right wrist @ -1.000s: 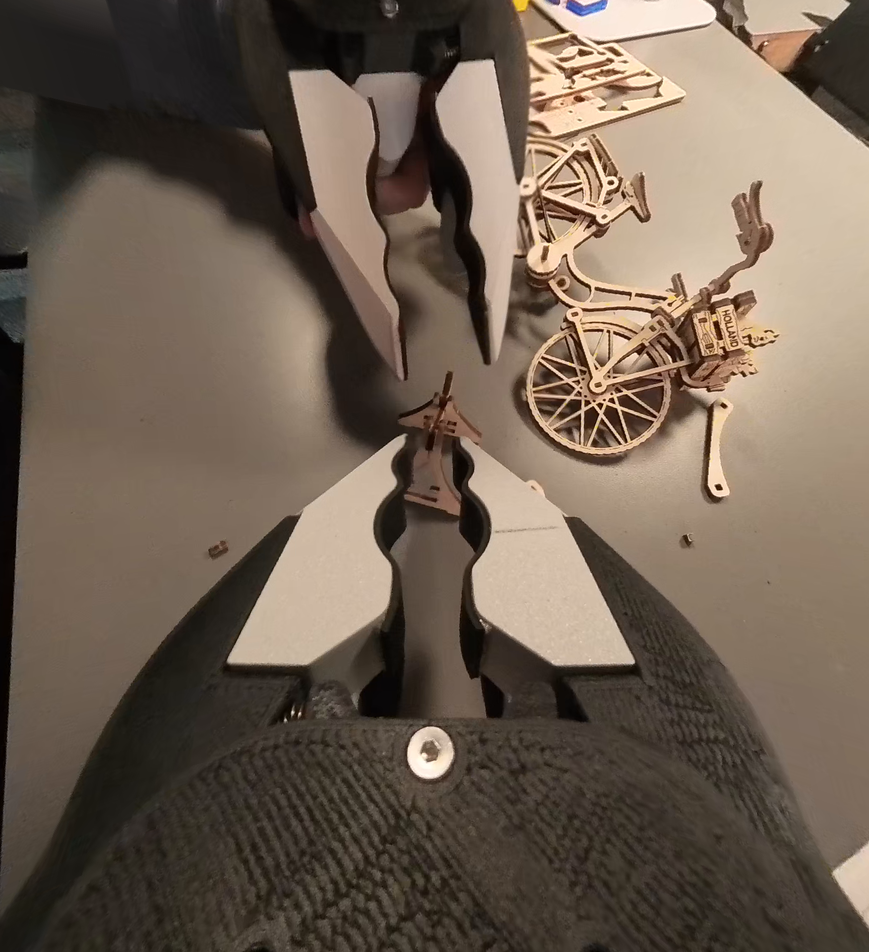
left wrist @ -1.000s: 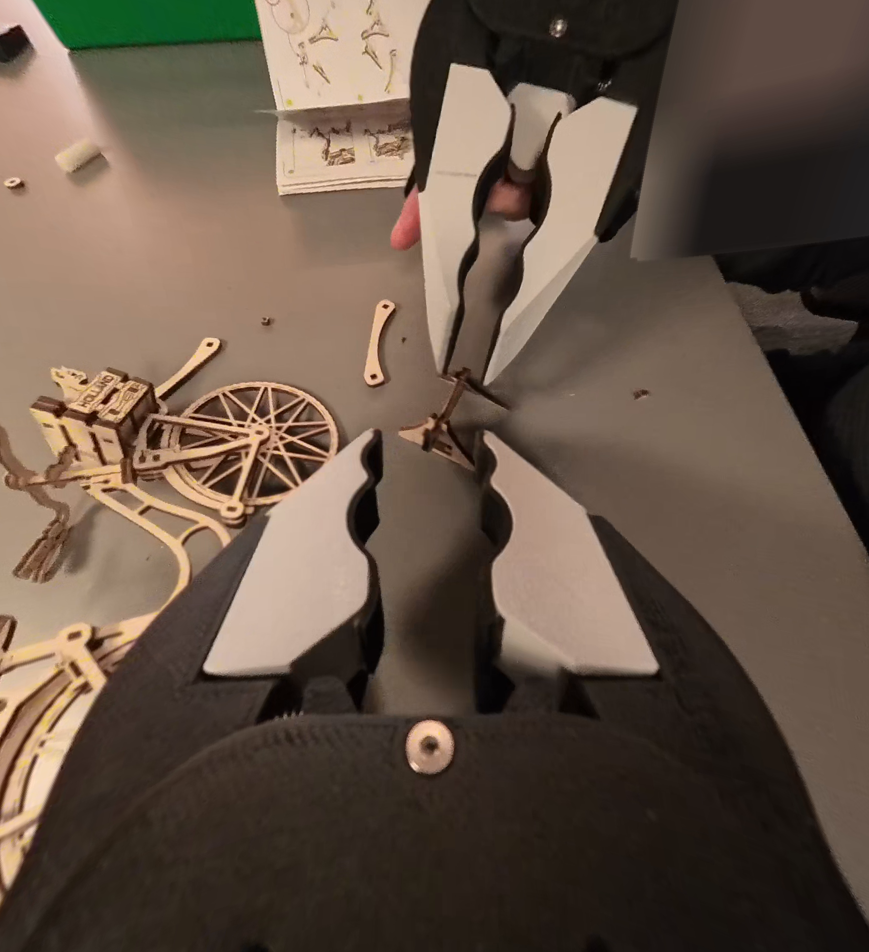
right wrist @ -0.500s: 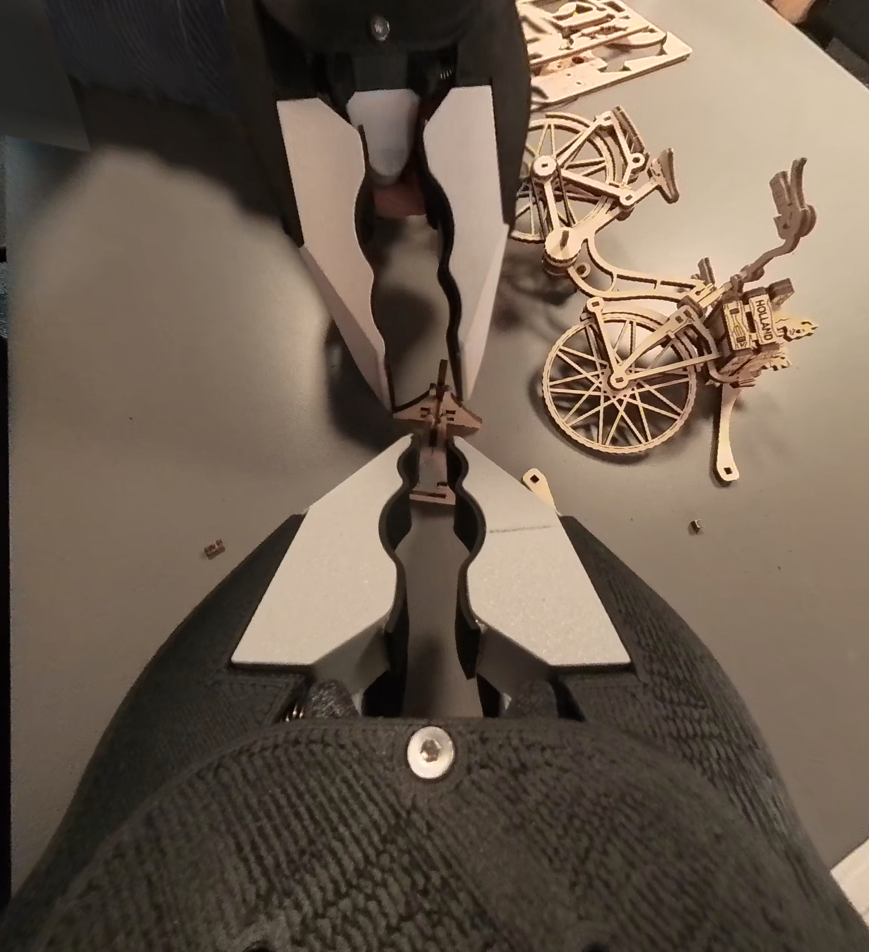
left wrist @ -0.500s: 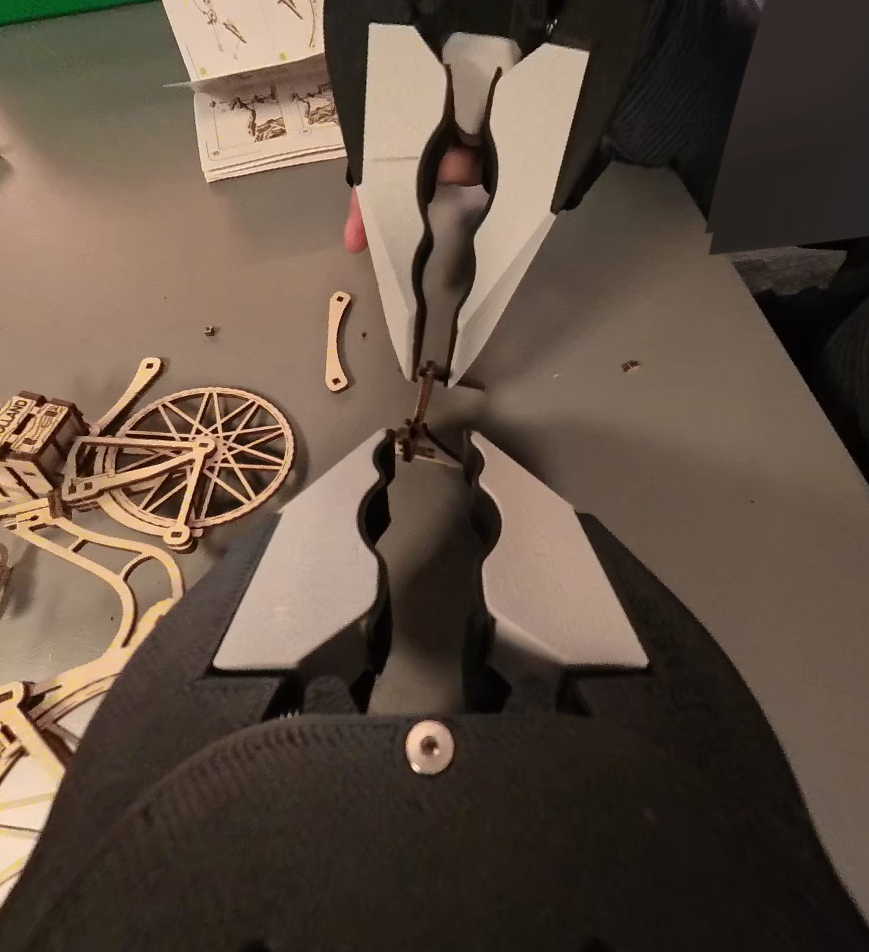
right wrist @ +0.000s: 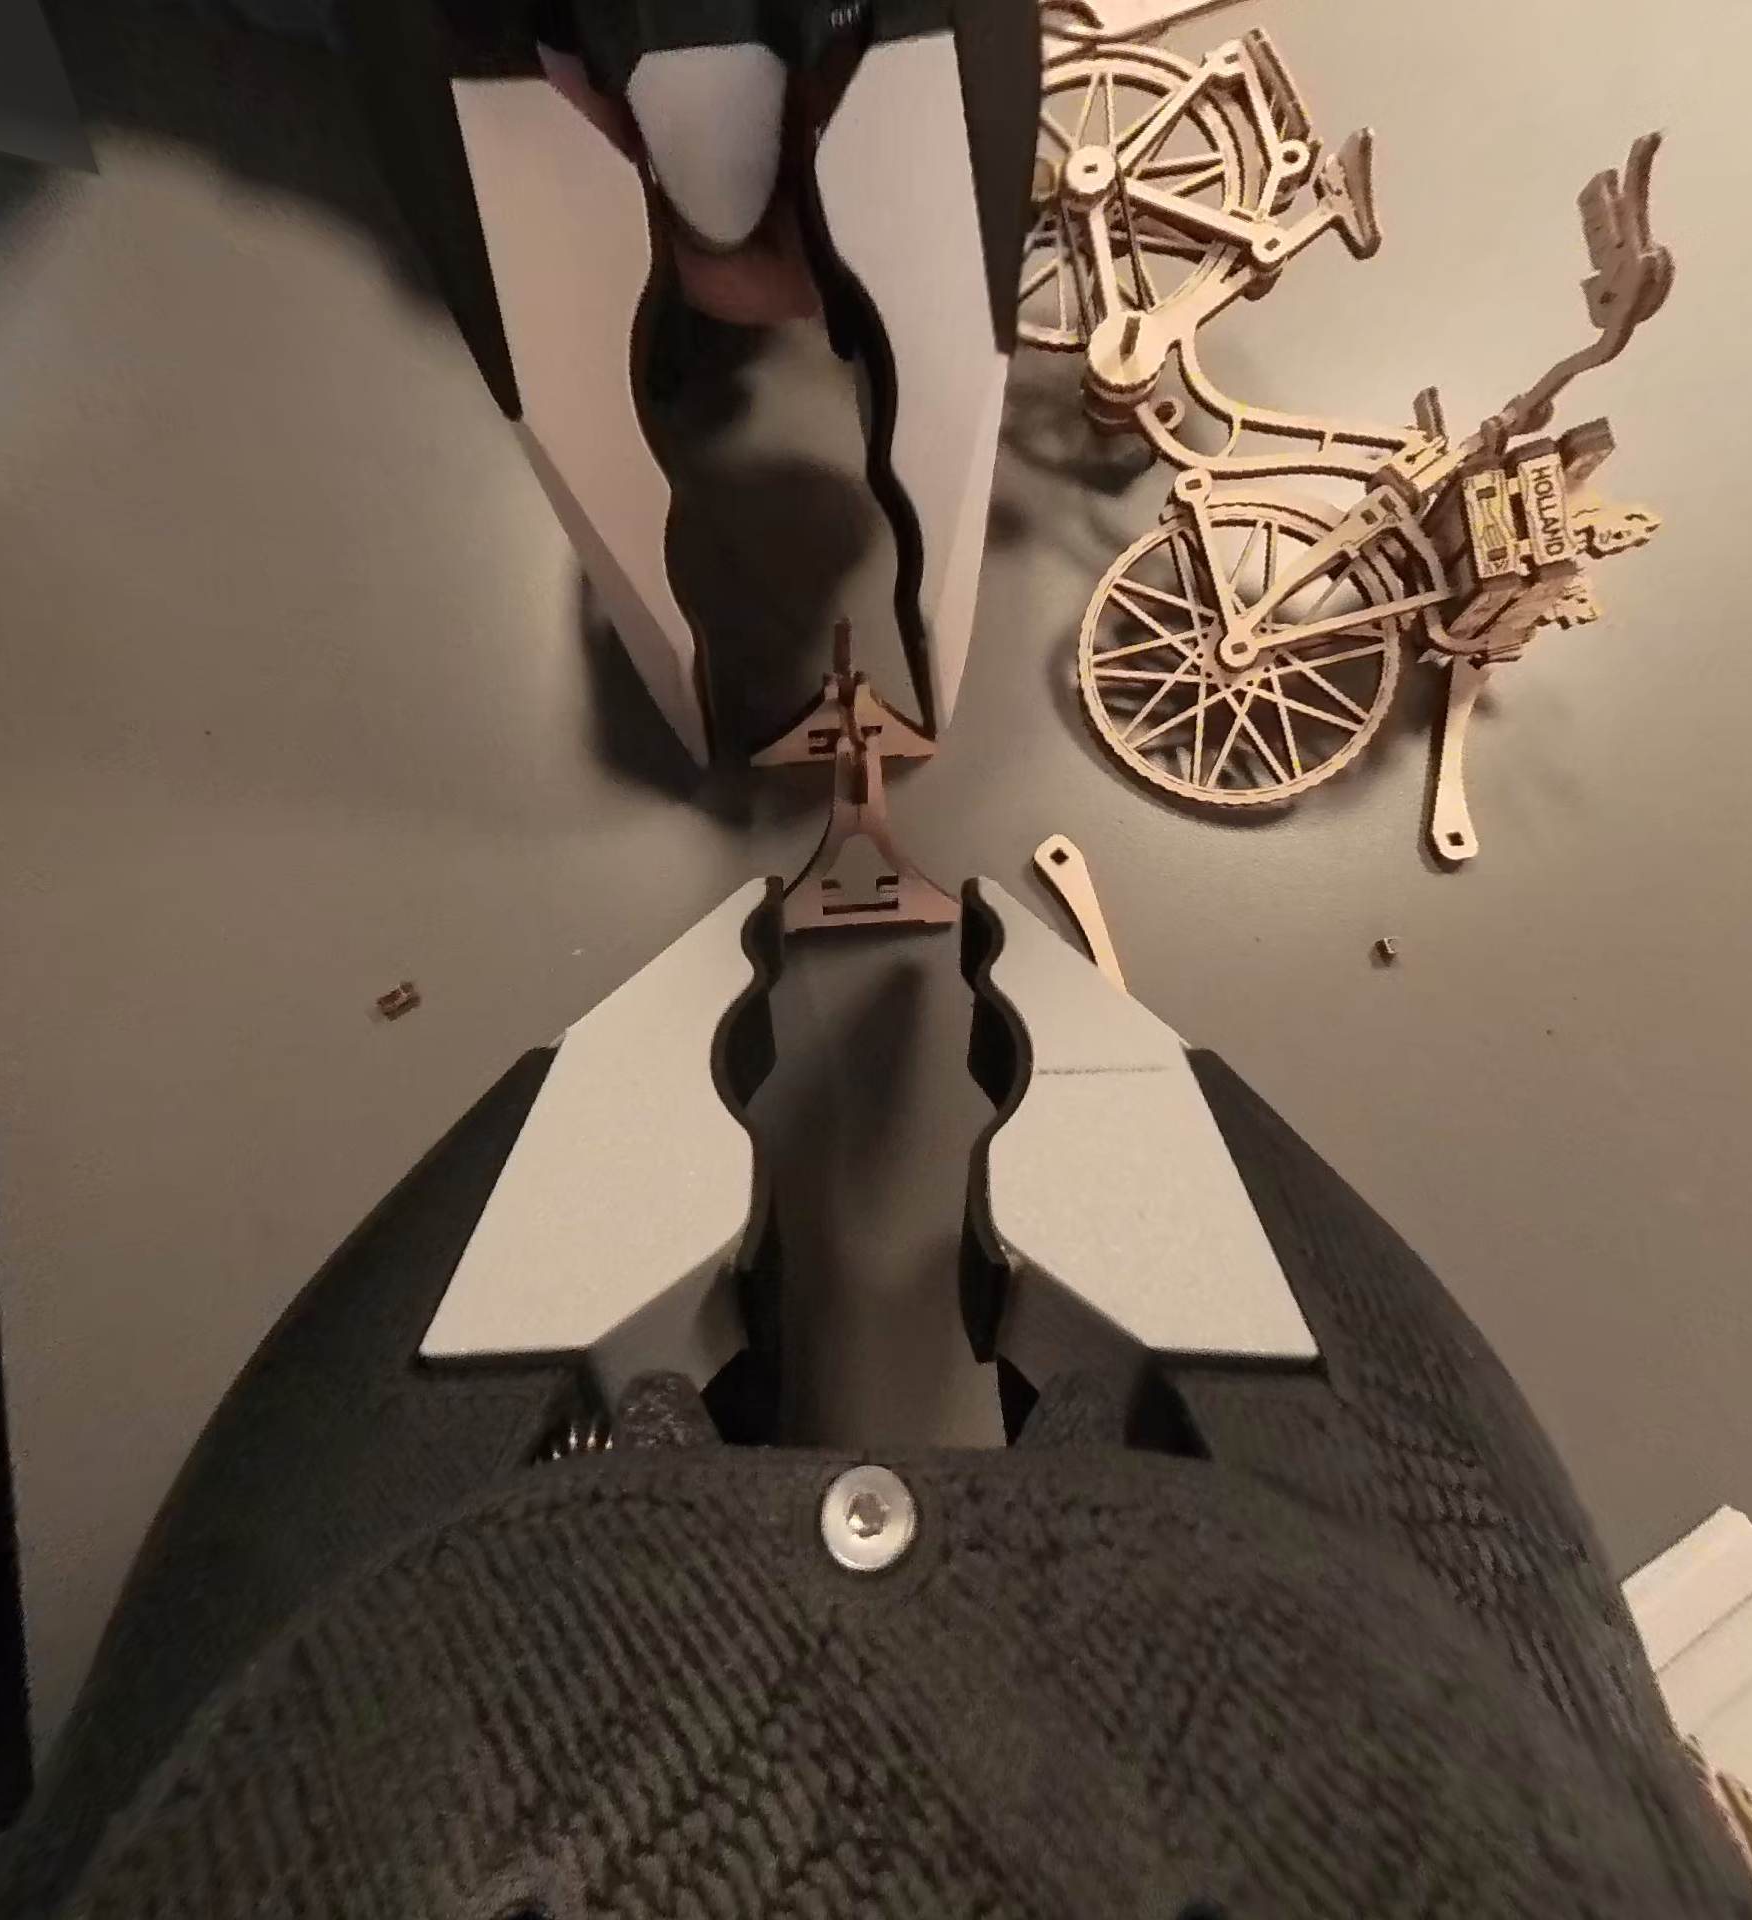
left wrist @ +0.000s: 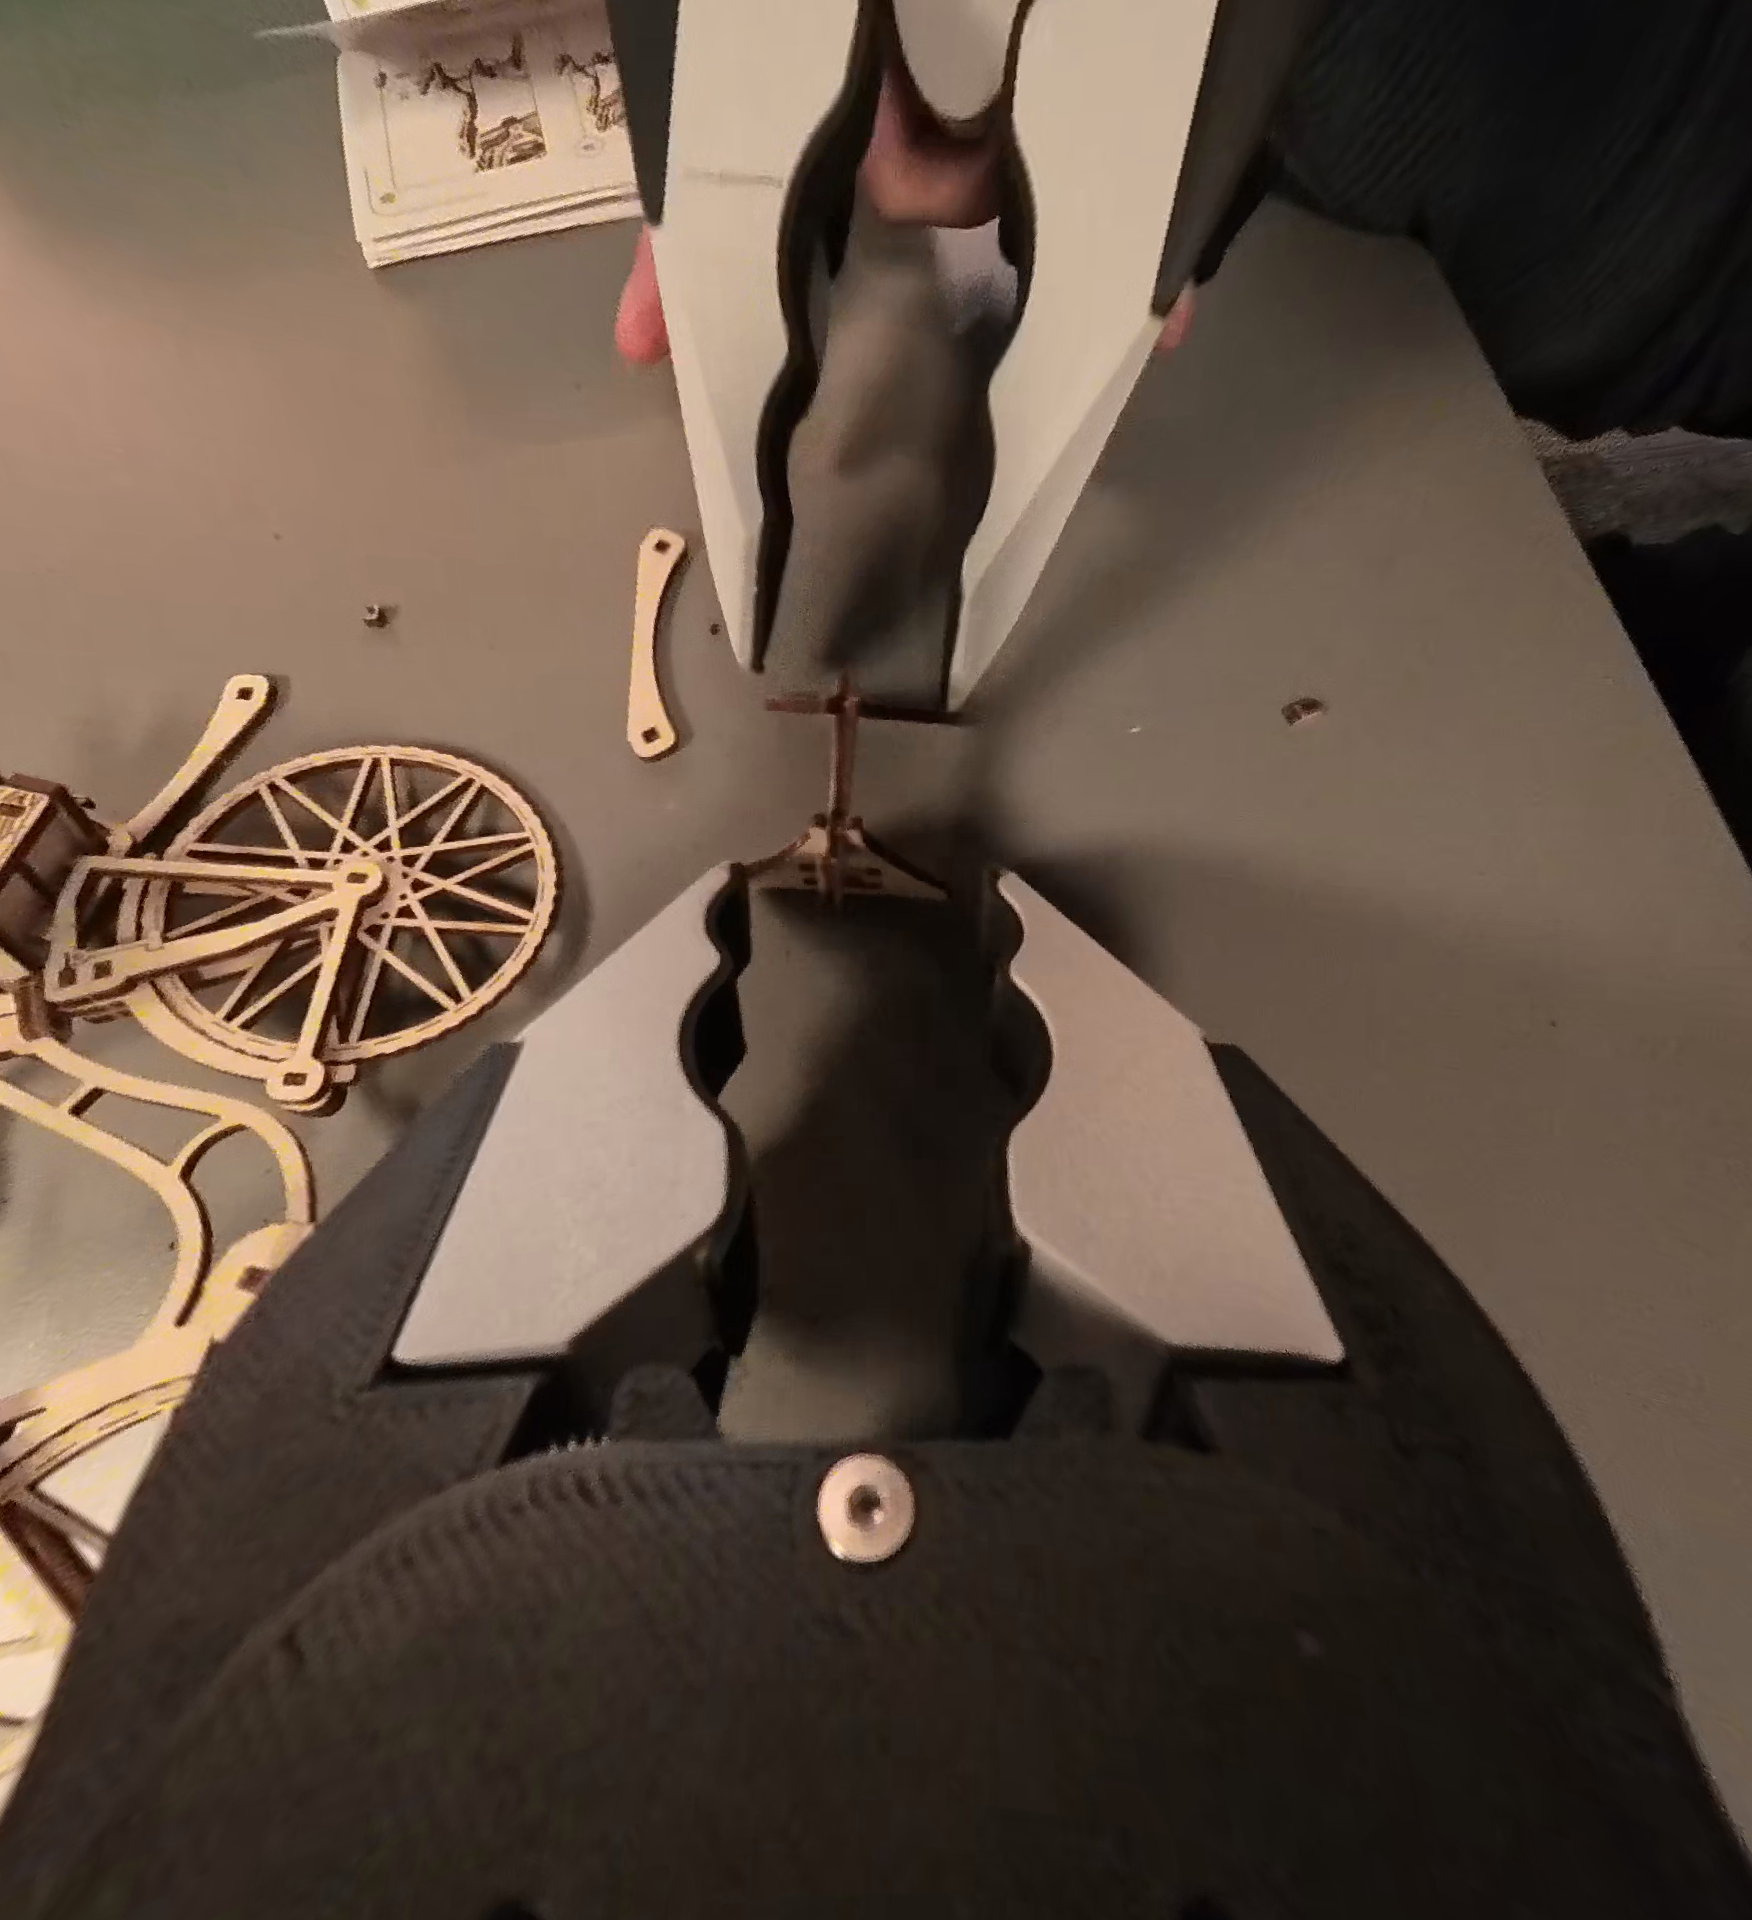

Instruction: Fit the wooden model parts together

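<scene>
A small wooden part (left wrist: pixel 830 871) made of two joined triangular pieces sits between my two grippers, which face each other over the grey table (left wrist: pixel 1267 935). My left gripper (left wrist: pixel 869 888) is open, and the upright triangle sits between its tips with a gap on one side. My right gripper (right wrist: pixel 869 899) is open too. The flat foot of the part (right wrist: pixel 830 906) spans its tips. Each gripper shows in the other's view: the right in the left wrist view (left wrist: pixel 856 686), the left in the right wrist view (right wrist: pixel 818 732). A partly built wooden bicycle (left wrist: pixel 352 894) lies beside them.
A loose curved strip (left wrist: pixel 654 644) lies near the right gripper's tips and another lies by the wheel (right wrist: pixel 1454 790). A second bicycle frame (right wrist: pixel 1163 187) lies behind the first. An instruction booklet (left wrist: pixel 487 145) lies at the back. Tiny wood bits (left wrist: pixel 1298 712) are scattered about. The table edge (left wrist: pixel 1630 675) is close. The tips of both grippers are at nearly the same place. The left tips stand about 7 cm off the partly built wooden bicycle (left wrist: pixel 352 894). My right wrist view (right wrist: pixel 1230 631) looks at it from another angle.
Both grippers have come closer together and both jaws have opened wider. The wooden part, held deep in the right jaws before, now sits at their tips.
</scene>
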The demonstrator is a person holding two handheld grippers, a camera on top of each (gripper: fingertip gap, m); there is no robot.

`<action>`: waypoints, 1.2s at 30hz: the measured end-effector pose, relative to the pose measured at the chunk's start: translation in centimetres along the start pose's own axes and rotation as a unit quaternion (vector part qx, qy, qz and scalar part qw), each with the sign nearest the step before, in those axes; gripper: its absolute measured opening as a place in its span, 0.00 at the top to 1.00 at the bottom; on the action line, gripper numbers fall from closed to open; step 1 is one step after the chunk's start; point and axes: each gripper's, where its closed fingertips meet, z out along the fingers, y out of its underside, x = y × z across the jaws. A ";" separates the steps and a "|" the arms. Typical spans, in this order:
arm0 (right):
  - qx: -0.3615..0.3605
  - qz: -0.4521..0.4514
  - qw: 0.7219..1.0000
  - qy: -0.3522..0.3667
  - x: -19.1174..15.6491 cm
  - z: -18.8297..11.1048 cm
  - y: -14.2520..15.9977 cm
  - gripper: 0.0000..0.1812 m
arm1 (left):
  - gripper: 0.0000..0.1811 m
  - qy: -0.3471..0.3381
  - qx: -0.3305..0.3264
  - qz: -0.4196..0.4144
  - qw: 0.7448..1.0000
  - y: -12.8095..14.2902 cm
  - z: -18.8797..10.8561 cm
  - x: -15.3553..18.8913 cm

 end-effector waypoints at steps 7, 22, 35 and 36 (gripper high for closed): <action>-0.021 0.003 1.000 -0.014 -0.3 0.4 1.0 0.83 | 0.79 0.001 0.000 0.003 1.000 0.1 0.0 0.1; 0.035 0.035 0.997 0.063 3.1 -1.6 0.2 0.85 | 0.73 -0.026 0.013 0.004 1.000 0.2 -0.8 0.5; -0.022 0.004 0.995 0.102 4.2 -0.1 1.2 0.99 | 0.74 -0.044 0.041 0.010 0.998 -0.5 -1.8 -0.5; 0.000 -0.002 0.994 0.110 4.2 -0.4 0.5 0.99 | 0.75 -0.050 0.050 0.009 0.997 -0.8 -2.1 -1.0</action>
